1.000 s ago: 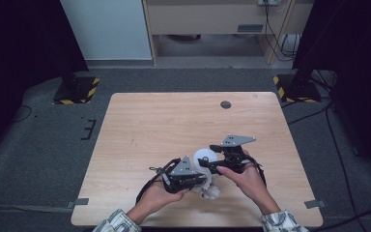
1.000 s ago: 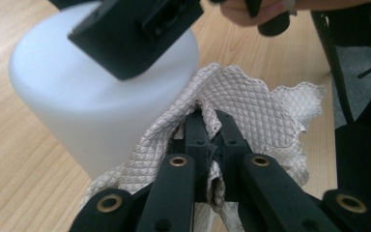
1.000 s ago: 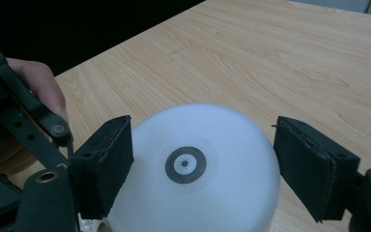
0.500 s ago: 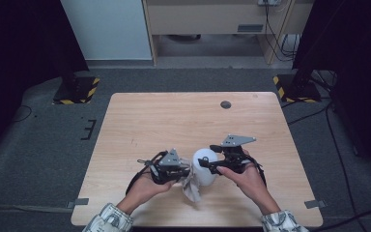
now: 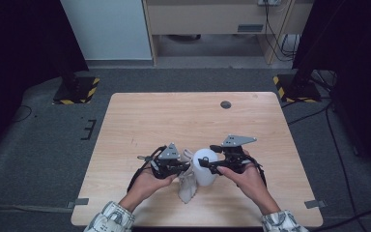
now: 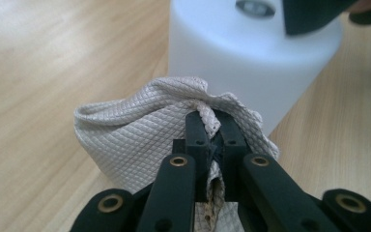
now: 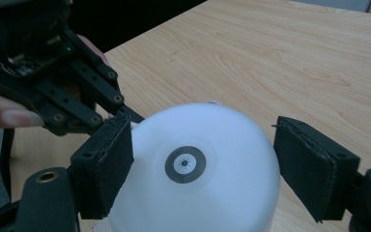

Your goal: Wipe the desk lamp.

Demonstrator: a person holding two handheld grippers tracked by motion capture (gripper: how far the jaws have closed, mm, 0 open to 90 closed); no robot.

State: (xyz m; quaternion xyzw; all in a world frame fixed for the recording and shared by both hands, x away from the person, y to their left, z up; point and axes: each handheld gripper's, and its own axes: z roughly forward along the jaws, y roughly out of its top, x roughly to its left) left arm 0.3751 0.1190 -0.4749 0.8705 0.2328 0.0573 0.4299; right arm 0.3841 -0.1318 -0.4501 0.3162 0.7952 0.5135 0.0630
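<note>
- Cloth [image 6: 140, 140]: quilted beige rag, bunched up, pinched tight between the jaws of the left gripper [image 5: 181, 166]; it sits on the person's side of the white canister [image 5: 205, 166], just beside its wall. Contact itself I can't confirm.
- Canister: white, upright cylinder with a round dark mark on top, standing on the wooden table [image 5: 174, 116] near the person's edge, roughly mid-width.
- Right gripper [image 7: 203, 159]: jaws spread around the canister's top. Left pad looks to be against the wall; right pad stands off with a gap showing. So bracing, not a firm clamp.
- Step, my read: wiping the canister with the cloth while the other hand steadies it.
- Next move calls for: press cloth onto the canister's side and sweep round it; tighten the right gripper first or the canister may slide or tip.
- Farther beyond canister: bare tabletop, small dark round hole [image 5: 225, 104] near the far edge.
</note>
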